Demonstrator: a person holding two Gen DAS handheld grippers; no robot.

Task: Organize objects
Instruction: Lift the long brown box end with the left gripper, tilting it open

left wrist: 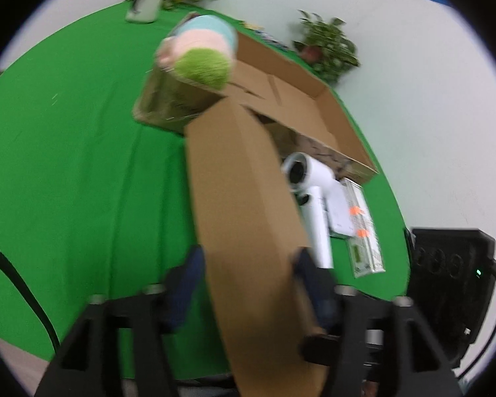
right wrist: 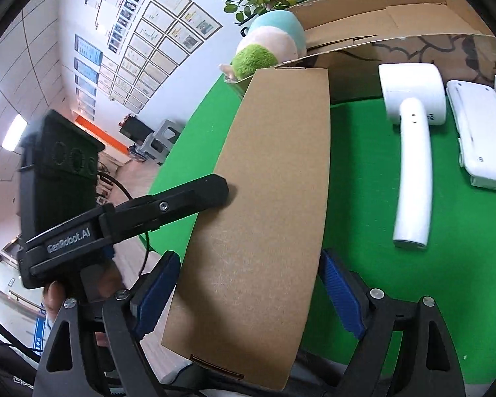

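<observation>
**Cardboard flap between both sets of fingers, open box on green surface**

The long cardboard flap (right wrist: 264,205) of the open box (right wrist: 373,23) runs from the bottom centre of each view up toward the box, its long axis pointing away from the cameras. In the right wrist view it lies between the right gripper's (right wrist: 251,294) blue-padded fingers (right wrist: 342,292), which stand wide apart; neither pad is seen pressing on it. The left gripper (left wrist: 246,273) likewise straddles the flap with fingers spread, though that view is blurred. From the right wrist view, one black finger (right wrist: 195,195) of the left gripper lies against the flap's left edge.

A plush toy (left wrist: 198,54) in green, pink and blue sits at the box's near corner. Right of the flap on the green surface (left wrist: 66,165) lie a white hair dryer (right wrist: 413,139), then a flat white device (right wrist: 482,139). Only the left wrist view shows a clear package (left wrist: 363,228) with orange marks and two potted plants (left wrist: 327,46); only the right shows the framed papers (right wrist: 155,33) on the wall.
</observation>
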